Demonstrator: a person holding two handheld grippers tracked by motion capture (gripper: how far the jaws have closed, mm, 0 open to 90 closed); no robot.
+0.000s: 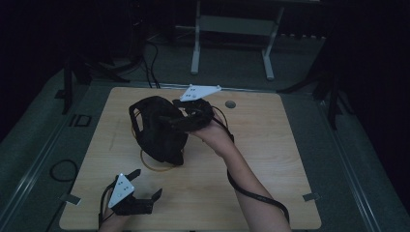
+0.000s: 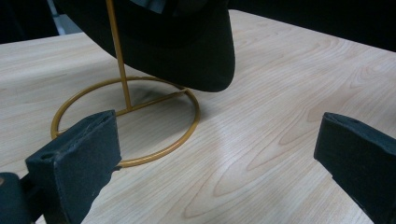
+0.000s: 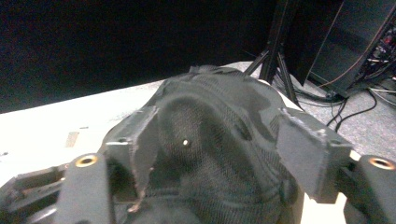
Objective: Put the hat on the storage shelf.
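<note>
A black cap (image 1: 157, 128) is seen at the frame's centre-left, hung on a gold wire stand (image 2: 126, 119), its long axis slanting from upper left to lower right, brim lowest. The right gripper (image 1: 186, 116) is set against its crown, jaws spread on either side of the mesh, not clamped. The left gripper (image 1: 145, 186), released, is held at the lower left, well apart. The wooden table (image 1: 270, 145) is otherwise bare.

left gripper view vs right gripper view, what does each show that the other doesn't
Left gripper view alone: the gold wire stand's round base ring and upright rod on the pale wooden table, with the black cap's brim hanging above it. Right gripper view alone: the cap's black mesh crown between the right gripper jaws, plus floor cables. Both show the cap and the table.
</note>
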